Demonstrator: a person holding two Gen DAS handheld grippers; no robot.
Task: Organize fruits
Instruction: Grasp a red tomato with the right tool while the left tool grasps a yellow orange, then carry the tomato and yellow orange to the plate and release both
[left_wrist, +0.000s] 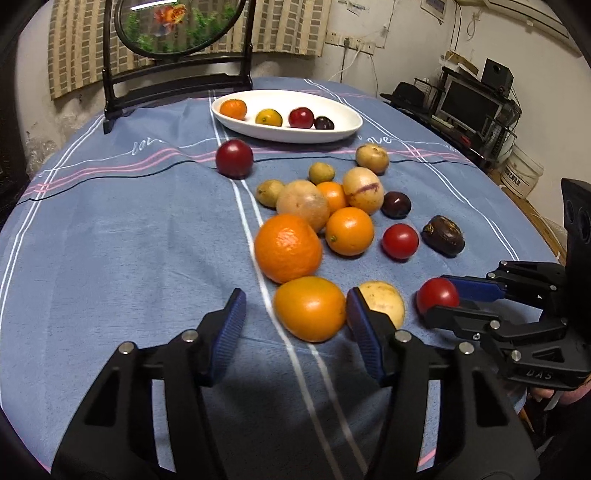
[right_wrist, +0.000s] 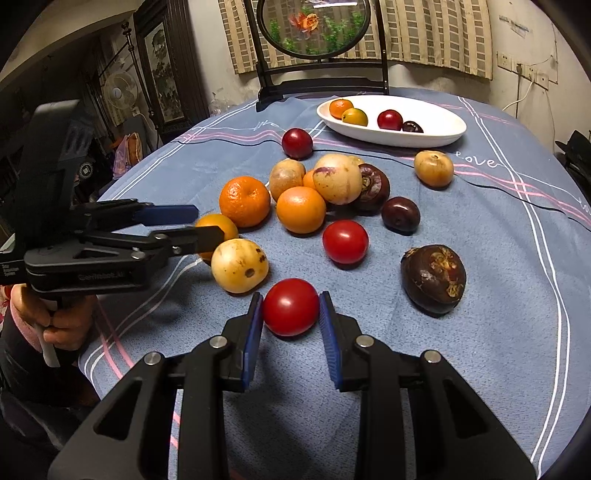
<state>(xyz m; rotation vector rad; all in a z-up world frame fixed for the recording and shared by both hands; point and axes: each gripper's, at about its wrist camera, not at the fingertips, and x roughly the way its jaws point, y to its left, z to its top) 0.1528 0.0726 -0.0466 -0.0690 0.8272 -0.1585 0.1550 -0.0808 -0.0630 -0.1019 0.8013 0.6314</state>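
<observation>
Dim room, overhead light; soft shadows under fruit, small glare spots; fisheye bends edges, dark vignette corners.
</observation>
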